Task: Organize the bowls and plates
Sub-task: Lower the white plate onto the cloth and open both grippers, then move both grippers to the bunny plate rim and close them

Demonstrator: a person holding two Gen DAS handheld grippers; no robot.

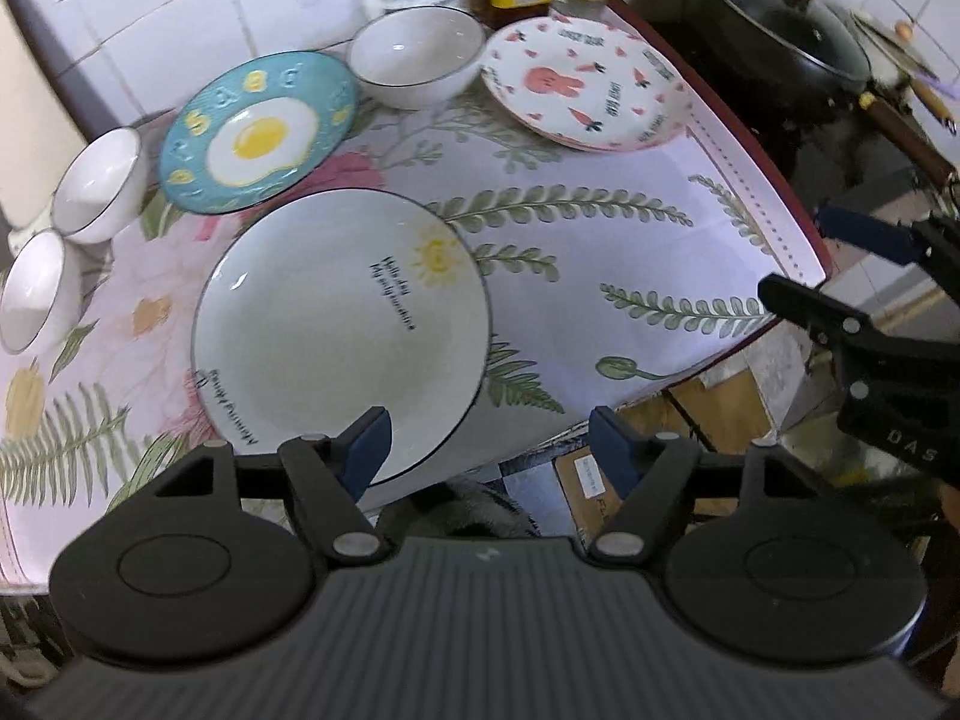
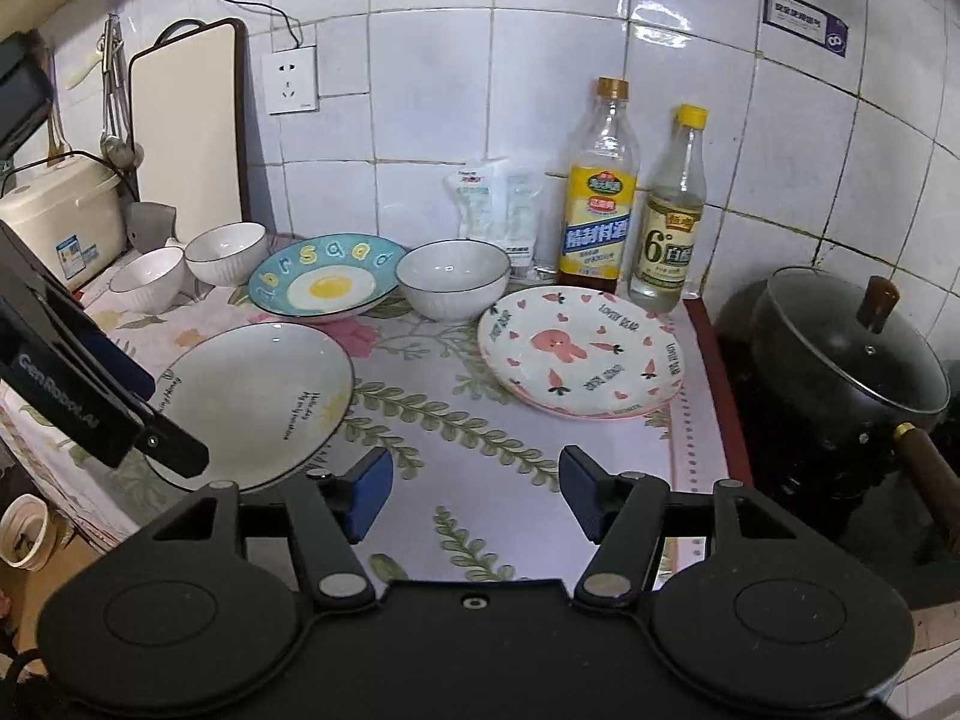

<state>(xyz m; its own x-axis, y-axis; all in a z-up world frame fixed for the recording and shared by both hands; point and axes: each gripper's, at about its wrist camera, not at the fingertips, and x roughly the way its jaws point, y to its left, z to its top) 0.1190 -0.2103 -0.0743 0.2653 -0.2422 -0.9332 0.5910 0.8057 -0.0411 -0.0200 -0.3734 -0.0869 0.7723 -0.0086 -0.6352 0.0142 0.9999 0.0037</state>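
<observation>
A large white plate (image 1: pixel 336 324) (image 2: pixel 258 396) with a sun drawing lies at the counter's front left. Behind it lie a blue egg-pattern plate (image 1: pixel 258 132) (image 2: pixel 324 285), a white bowl (image 1: pixel 417 54) (image 2: pixel 453 279) and a pink rabbit plate (image 1: pixel 585 84) (image 2: pixel 579 354). Two small white bowls (image 1: pixel 99 183) (image 2: pixel 225 252) sit at the far left. My left gripper (image 1: pixel 489 447) is open, its left pad over the large plate's near rim. My right gripper (image 2: pixel 474 495) is open and empty above the cloth in front of the rabbit plate.
Two bottles (image 2: pixel 597 192) and a plastic bag (image 2: pixel 495 210) stand against the tiled wall. A black lidded pot (image 2: pixel 840 360) sits on the stove at right. A rice cooker (image 2: pixel 60 216) and a cutting board (image 2: pixel 192 120) stand at the left. The counter's edge (image 1: pixel 804 204) drops to boxes below.
</observation>
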